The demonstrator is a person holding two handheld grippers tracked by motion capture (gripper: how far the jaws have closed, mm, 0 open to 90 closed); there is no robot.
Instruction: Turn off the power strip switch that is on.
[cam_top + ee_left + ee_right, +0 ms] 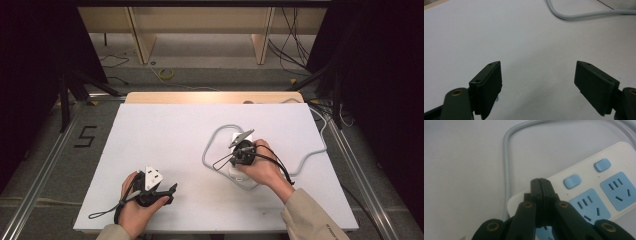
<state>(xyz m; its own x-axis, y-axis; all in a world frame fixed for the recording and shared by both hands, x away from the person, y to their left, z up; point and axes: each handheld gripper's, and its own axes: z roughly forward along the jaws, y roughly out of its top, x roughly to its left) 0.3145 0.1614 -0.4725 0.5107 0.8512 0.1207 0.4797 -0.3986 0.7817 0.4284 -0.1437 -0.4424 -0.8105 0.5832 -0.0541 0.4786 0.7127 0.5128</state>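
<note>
High view: a white power strip (239, 176) is seen lying flat on the white counter (165, 135), right of centre, mostly covered by the person's right hand (265, 170). Its grey cable (212, 142) is looped on the counter around the strip and is run off past the strip toward the far right edge. The right gripper (243, 150) is held directly over the strip, pointed down at it.

Right gripper view: the right gripper (540, 185) is shown with its jaws pressed together, nothing pinched between them. The tips are placed over the strip's (584, 192) near corner, just beside a blue switch (572, 181); whether the strip is touched cannot be told. A second blue switch (602, 165) and blue sockets (590, 206) are seen farther along the strip. The cable (506, 170) is curved past the strip's end.

Left gripper (159, 192) is held in the left hand (135, 207) well apart from the strip, near the counter's front edge. Left gripper view: the left gripper (537, 82) is shown with jaws spread wide, nothing between them, bare counter (499, 37) below. A stretch of the cable (574, 16) is seen far beyond the tips.
</note>
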